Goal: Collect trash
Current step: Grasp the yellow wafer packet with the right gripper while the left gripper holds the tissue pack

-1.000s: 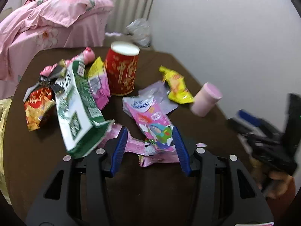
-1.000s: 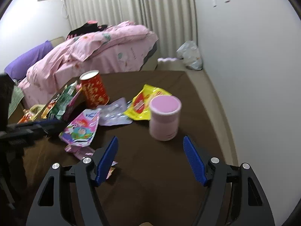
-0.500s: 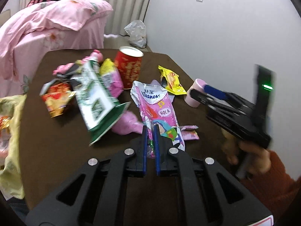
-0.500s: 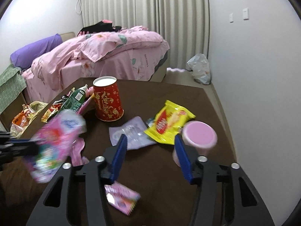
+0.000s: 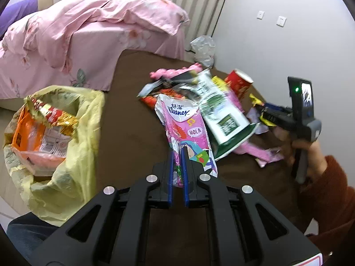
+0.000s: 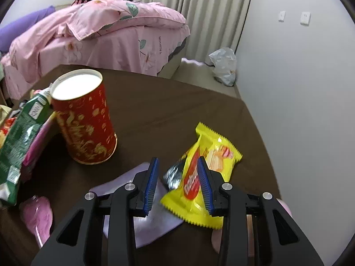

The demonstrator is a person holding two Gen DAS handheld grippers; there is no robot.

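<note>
My left gripper is shut on a pink Kleenex tissue pack and holds it up above the brown table, to the right of a yellow trash bag that holds wrappers. My right gripper is open low over the table, its fingers on either side of a yellow snack wrapper's left part. A lilac wrapper lies under it. A red paper cup stands to the left. The right gripper also shows in the left wrist view.
A green bag and pink wrappers lie at the left; the same pile shows in the left view. A pink cup is mostly hidden behind my right finger. A pink bed stands beyond the table, a white wall to the right.
My left gripper closed on the Kleenex pack, lifted it and swung left toward the yellow bag. My right gripper moved forward and left, from the pink cup to the yellow wrapper, and narrowed.
</note>
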